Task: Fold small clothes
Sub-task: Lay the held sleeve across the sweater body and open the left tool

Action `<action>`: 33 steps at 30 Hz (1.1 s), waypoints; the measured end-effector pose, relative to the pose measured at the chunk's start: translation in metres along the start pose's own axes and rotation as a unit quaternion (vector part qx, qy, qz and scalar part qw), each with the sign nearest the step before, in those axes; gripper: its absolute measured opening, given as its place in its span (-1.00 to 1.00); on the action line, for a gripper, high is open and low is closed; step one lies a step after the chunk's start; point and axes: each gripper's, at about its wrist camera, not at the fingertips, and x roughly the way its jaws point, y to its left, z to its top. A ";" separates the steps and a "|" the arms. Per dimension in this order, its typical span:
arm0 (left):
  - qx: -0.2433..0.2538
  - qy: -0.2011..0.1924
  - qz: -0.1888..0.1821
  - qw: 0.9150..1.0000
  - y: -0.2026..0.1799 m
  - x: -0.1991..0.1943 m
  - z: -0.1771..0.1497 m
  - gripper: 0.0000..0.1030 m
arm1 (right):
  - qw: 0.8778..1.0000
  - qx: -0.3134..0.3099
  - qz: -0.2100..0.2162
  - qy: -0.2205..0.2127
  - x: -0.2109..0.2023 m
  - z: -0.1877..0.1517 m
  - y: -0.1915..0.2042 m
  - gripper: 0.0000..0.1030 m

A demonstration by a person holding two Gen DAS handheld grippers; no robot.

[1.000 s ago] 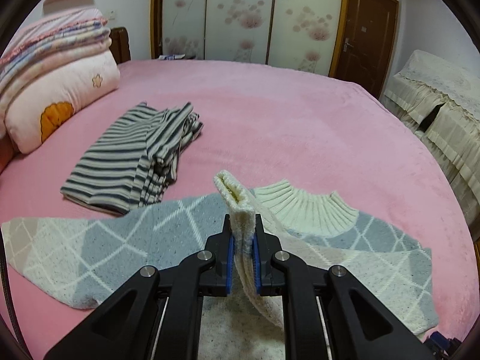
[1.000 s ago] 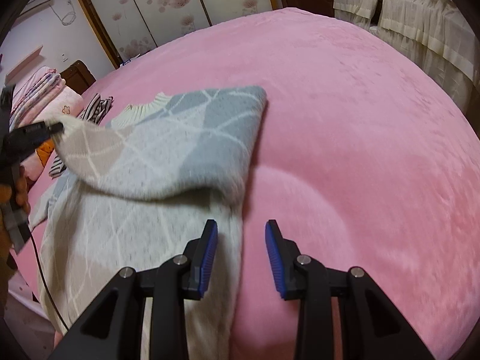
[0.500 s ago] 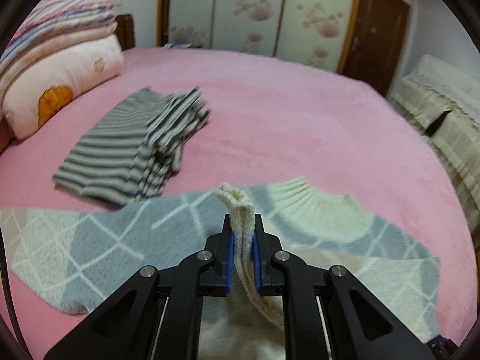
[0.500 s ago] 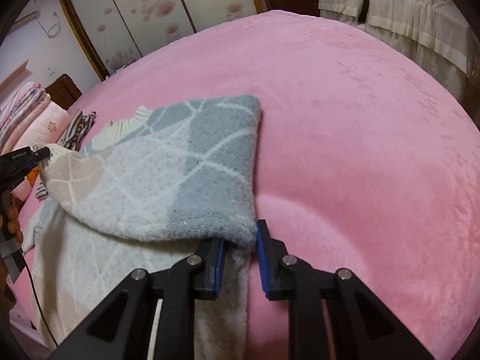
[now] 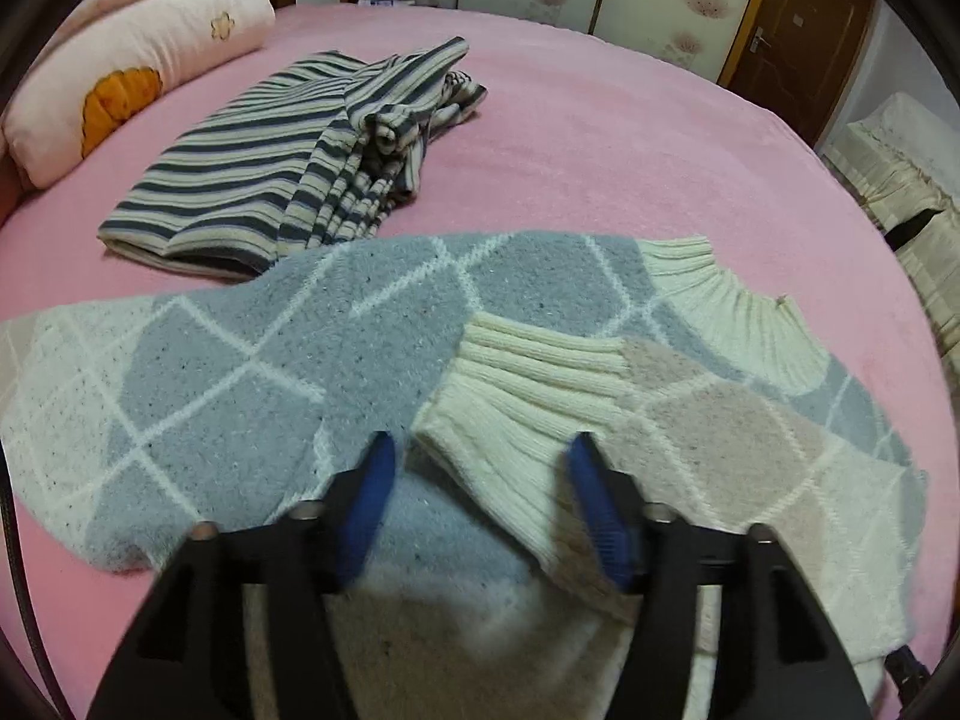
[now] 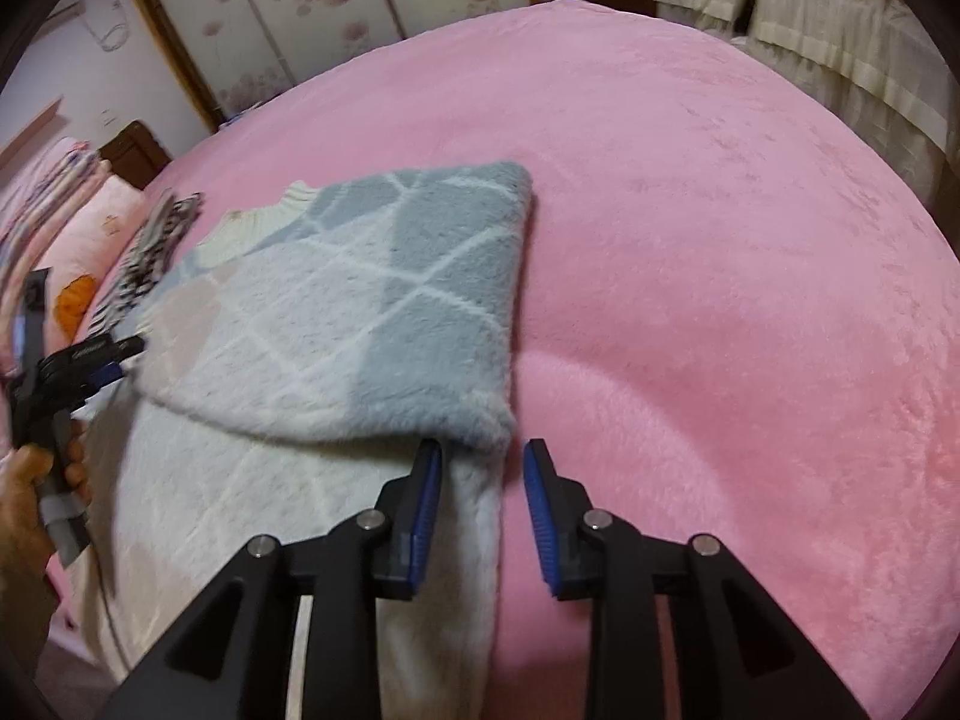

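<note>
A grey, cream and beige diamond-patterned sweater lies spread on the pink bed, filling the lower half of the left wrist view. Its right sleeve is folded inward across the body, so that the ribbed cream cuff rests on the grey chest just ahead of the left gripper. That gripper is released: its two blue-padded fingers stand wide apart on either side of the cuff, holding nothing, though the right-hand one sits close to the sleeve's edge. The ribbed cream collar lies at about 1 o'clock from the cuff, and the other sleeve stretches flat toward 9 o'clock.

At 11 o'clock from the sweater, a navy-and-cream striped garment sits loosely bunched on the bed, its near hem just beside the sweater's shoulder. A pink pillow with an orange print rests at the far left edge.

In the right wrist view, the folded sleeve lies over the sweater's body, its grey fold edge running toward 12 o'clock. The right gripper is also released, its fingers apart, straddling the near corner of the folded sleeve without pinching it; the left-hand pad lies over the pale body fabric, the other over bare bed. At 9 o'clock the left gripper appears again, blurred, in the person's hand.
</note>
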 end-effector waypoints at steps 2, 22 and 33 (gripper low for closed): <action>0.007 -0.001 -0.011 1.000 -0.001 -0.009 0.001 0.18 | 1.000 -0.012 0.016 -0.008 -0.019 0.003 0.000 -0.38; 0.084 -0.014 -0.030 0.996 -0.070 -0.004 0.016 -0.08 | 0.999 0.010 0.000 0.034 0.081 0.122 -0.017 -0.24; 0.097 -0.007 0.001 0.995 -0.066 0.029 0.002 -0.09 | 0.999 0.015 -0.033 0.006 0.082 0.115 -0.032 -0.71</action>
